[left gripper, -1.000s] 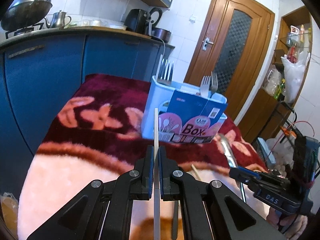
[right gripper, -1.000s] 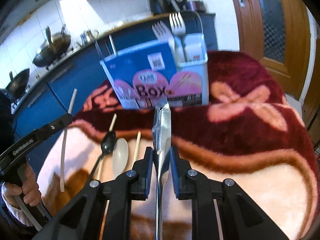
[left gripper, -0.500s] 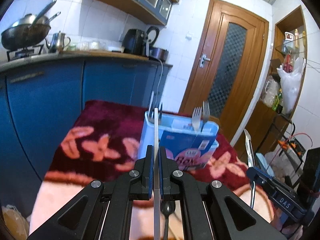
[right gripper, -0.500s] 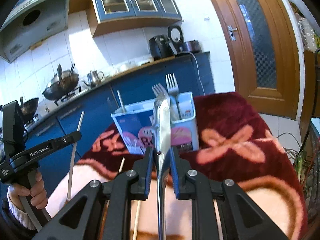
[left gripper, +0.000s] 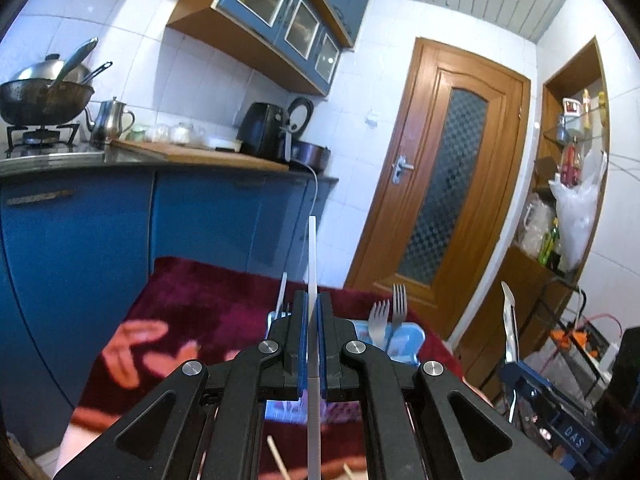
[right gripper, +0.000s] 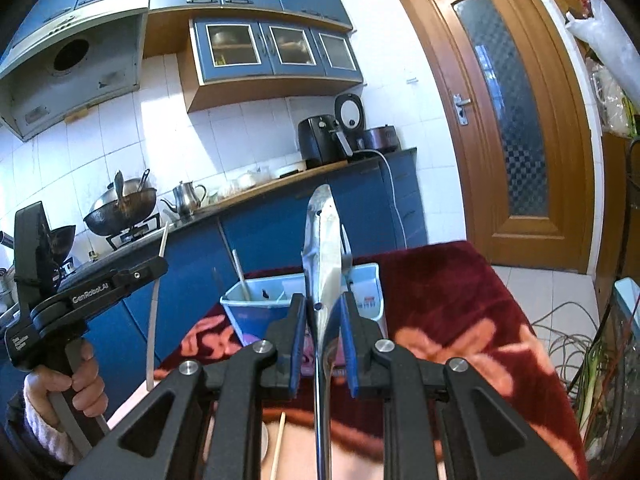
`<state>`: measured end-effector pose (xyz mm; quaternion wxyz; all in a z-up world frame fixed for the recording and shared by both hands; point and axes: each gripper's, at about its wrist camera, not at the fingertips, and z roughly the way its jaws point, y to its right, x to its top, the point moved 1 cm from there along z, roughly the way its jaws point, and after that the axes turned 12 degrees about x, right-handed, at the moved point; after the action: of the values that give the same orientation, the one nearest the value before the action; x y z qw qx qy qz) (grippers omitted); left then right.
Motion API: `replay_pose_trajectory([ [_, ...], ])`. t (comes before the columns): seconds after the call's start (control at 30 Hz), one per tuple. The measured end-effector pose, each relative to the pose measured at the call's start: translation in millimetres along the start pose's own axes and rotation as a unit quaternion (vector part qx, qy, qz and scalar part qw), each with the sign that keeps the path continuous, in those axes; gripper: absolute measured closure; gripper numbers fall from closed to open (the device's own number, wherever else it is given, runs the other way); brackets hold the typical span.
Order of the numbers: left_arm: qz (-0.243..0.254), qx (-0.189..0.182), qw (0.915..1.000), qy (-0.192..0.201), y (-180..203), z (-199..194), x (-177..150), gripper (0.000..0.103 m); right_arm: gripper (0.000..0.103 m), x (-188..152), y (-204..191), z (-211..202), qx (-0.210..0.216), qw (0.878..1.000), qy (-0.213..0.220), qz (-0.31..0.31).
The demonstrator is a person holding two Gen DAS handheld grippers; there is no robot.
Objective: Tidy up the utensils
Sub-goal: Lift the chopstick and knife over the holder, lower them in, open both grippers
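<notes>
Both grippers had risen above the box (right gripper: 256,312): left gripper (left gripper: 311,344) clamped a chopstick (left gripper: 312,256), right gripper (right gripper: 322,340) a knife (right gripper: 322,248), ready for sorting.

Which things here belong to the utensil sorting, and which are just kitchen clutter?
Job:
white chopstick in left tool
metal knife in right tool
blue utensil box
forks

Lying about:
wok
kettle
air fryer

Both claws raised, chopstick (left gripper: 312,264) and knife (right gripper: 323,248) apparently above box (right gripper: 256,312)
</notes>
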<state>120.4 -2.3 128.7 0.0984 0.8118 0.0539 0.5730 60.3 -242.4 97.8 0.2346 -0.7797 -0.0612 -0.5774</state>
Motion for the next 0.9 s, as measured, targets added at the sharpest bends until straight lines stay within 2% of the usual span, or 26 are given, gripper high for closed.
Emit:
replay_pose_trajectory([
  [0.37,-0.018,-0.013,0.9986,0.048,29,33,24,0.099,0.084,23,7,24,0.003,1.000,0.016,-0.013],
  [0.7,-0.019,0.028,0.9923,0.119,37,61,30,0.099,0.084,42,21,49,0.002,0.999,0.037,-0.029],
  [0.9,-0.013,0.045,0.9911,0.125,39,80,23,0.099,0.084,48,32,65,0.001,0.998,0.050,-0.026],
])
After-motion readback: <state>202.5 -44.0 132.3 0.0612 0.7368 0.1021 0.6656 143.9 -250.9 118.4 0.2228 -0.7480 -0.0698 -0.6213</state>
